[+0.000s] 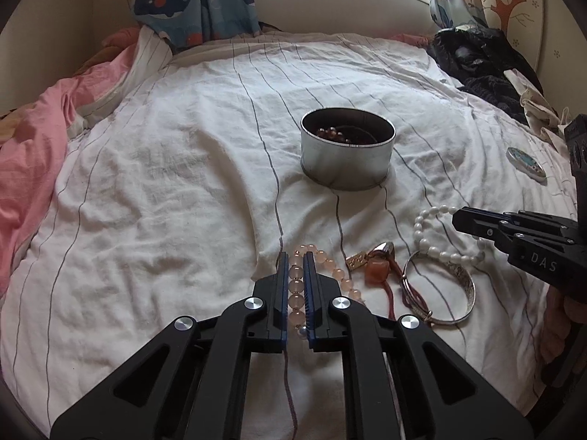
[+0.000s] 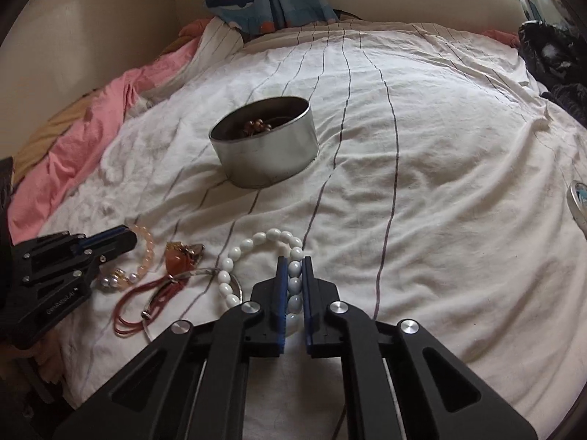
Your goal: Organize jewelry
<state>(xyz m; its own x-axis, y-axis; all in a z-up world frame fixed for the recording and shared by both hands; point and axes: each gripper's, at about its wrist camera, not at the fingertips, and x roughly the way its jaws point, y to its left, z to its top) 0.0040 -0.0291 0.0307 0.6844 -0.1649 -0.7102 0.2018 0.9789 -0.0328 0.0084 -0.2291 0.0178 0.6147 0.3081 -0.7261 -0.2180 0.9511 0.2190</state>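
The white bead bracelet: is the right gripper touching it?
Touching. The right wrist view shows the right gripper closed on the white bead bracelet, beads pinched between its fingers.

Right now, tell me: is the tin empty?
No; dark beads lie inside the tin.
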